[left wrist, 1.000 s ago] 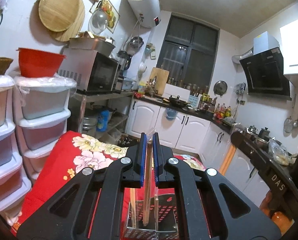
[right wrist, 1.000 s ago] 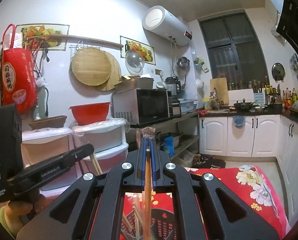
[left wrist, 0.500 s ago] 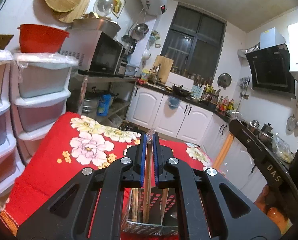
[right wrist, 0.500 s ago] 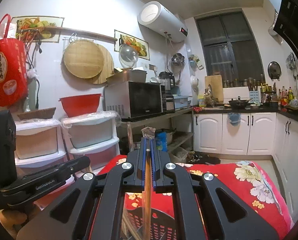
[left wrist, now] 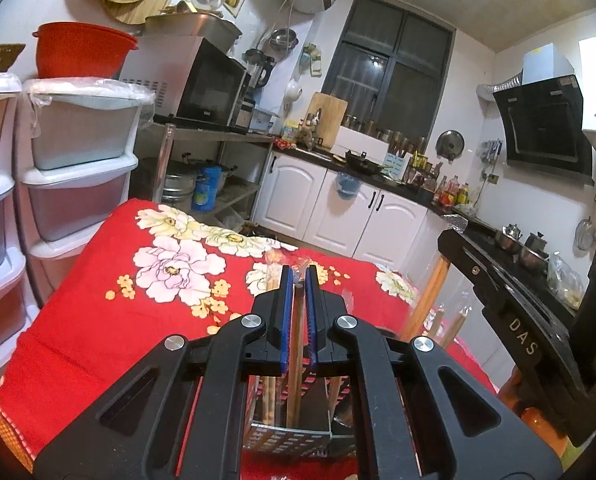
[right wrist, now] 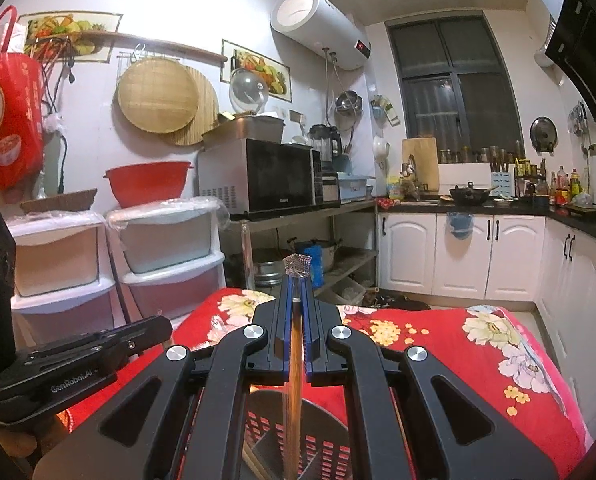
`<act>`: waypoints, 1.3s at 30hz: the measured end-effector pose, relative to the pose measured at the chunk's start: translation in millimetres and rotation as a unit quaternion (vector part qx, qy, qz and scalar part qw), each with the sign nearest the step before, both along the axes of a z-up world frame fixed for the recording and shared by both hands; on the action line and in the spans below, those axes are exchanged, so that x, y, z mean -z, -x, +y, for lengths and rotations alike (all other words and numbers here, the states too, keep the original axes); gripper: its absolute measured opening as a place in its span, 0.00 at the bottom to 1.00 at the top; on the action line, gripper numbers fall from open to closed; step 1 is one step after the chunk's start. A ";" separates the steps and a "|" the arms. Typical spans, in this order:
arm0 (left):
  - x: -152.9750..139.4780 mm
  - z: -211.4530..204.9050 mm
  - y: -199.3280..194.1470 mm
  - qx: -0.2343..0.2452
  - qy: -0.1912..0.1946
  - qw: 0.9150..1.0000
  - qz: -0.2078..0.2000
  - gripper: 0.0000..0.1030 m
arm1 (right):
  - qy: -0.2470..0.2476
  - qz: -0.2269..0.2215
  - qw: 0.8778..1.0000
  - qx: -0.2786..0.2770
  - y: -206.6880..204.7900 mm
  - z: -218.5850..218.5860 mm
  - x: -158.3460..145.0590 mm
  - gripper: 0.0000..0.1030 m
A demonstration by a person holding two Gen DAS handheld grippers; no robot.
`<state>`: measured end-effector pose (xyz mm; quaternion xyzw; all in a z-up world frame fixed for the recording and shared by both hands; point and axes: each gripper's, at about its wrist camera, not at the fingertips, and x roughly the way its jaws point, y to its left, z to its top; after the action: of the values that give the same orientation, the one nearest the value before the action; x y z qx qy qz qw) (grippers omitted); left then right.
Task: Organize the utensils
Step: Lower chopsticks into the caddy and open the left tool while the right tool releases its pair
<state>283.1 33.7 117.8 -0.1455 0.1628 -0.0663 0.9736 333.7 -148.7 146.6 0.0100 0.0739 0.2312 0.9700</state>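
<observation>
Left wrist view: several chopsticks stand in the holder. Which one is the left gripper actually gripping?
The chopstick running up between the left gripper's blue fingers; the others stand free in the utensil holder beside it.

The red flowered tablecloth (left wrist: pixel 98 312) lies bare and flat ahead and to the left, with wide room to pass. Straight below, a grey perforated utensil basket (left wrist: pixel 290 436) stands in the way, with wooden chopsticks (left wrist: pixel 272 396) sticking up inside it. On the right, the other black gripper (left wrist: pixel 514 316) blocks that side. White plastic drawers (left wrist: pixel 78 188) wall off the left edge.
</observation>
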 end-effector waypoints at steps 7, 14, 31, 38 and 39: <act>9.9 0.1 -3.0 0.002 0.000 1.000 0.012 0.02 | 0.021 0.014 1.000 0.013 -1.1 1.8 12.2 0.05; 15.5 4.8 -2.0 0.004 0.005 1.000 0.022 0.02 | 0.028 0.044 0.998 0.021 0.1 -2.2 20.5 0.05; 17.0 9.7 5.0 -0.001 0.011 1.000 0.029 0.02 | 0.004 0.149 0.989 0.018 10.7 -28.1 29.4 0.11; 22.8 16.6 16.1 0.002 0.018 0.999 0.037 0.06 | 0.013 0.156 0.988 0.016 23.5 -30.8 30.2 0.20; 22.7 17.1 18.3 0.003 0.018 0.999 0.036 0.07 | 0.015 0.156 0.988 0.016 25.5 -30.9 29.9 0.22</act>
<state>264.9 50.7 95.1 -0.1651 0.1971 -0.0665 0.9641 308.2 -179.6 116.7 0.0328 0.2271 0.2104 0.9503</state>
